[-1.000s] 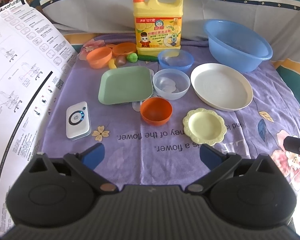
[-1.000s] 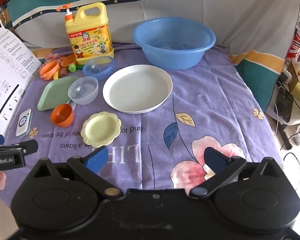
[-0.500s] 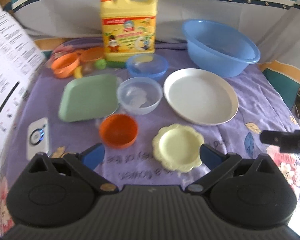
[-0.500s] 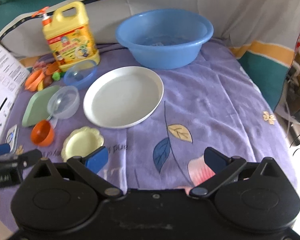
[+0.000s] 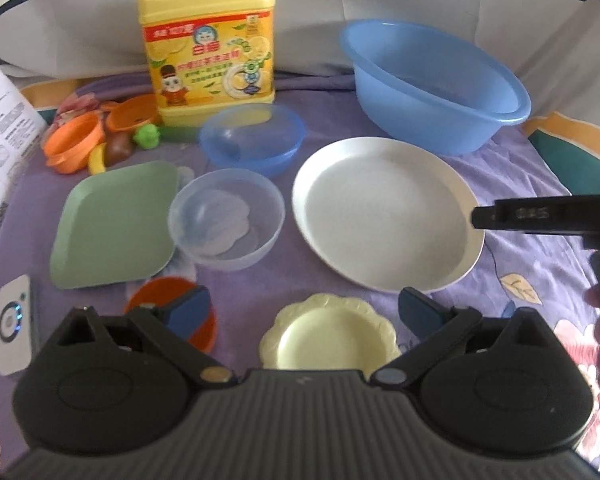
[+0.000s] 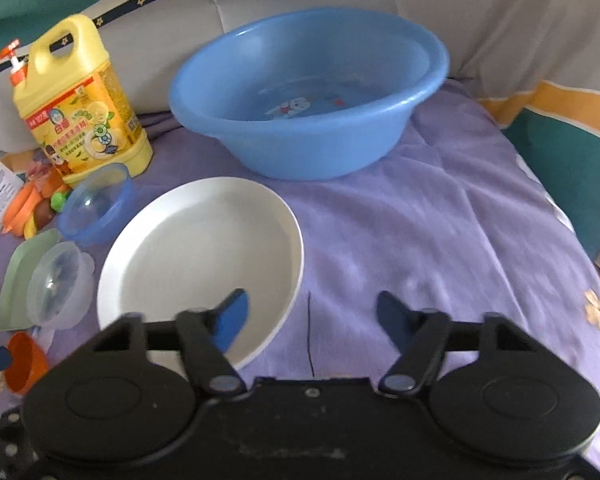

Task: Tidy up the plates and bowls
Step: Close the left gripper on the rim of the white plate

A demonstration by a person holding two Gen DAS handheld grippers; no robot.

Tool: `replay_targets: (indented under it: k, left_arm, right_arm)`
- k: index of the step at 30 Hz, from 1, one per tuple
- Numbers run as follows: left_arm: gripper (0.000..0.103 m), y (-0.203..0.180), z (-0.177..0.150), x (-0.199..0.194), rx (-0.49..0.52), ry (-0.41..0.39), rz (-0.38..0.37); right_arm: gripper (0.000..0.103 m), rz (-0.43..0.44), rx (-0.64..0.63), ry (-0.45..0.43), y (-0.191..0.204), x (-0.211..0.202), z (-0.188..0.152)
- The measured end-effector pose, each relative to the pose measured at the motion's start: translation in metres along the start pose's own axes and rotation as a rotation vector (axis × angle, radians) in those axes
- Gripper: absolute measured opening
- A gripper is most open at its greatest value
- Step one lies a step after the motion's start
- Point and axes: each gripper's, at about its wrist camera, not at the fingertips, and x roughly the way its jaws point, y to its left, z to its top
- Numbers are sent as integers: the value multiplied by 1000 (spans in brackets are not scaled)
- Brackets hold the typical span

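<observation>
The left tool (image 5: 304, 312) hovered open and empty over the small scalloped pale-yellow plate (image 5: 330, 334), its left fingertip over the round orange plastic bowl (image 5: 204, 330). The right tool (image 6: 310, 312) was spread wide, holding nothing, its left fingertip above the near rim of the large round white plate (image 6: 200, 256). Bare purple floral cloth (image 6: 440, 232) lay open right of that plate, before the big blue plastic basin (image 6: 308, 92)

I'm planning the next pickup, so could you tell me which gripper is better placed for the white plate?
Right: the right gripper is open, its fingers straddling the white plate's near rim. The left gripper frames the yellow dish.
</observation>
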Motion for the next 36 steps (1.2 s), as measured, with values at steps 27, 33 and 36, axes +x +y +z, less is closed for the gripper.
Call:
replay_targets:
  k: [27, 33, 36]
  left_arm:
    - [42, -61, 47, 90, 52, 50, -68]
    - [27, -59, 47, 94, 58, 39, -99]
    - [26, -61, 47, 92, 61, 38, -91]
  right_arm:
    - [11, -33, 20, 14, -54, 2, -25]
    - [12, -25, 24, -2, -51, -1, -28]
    - [12, -31, 26, -2, -49, -1, -27]
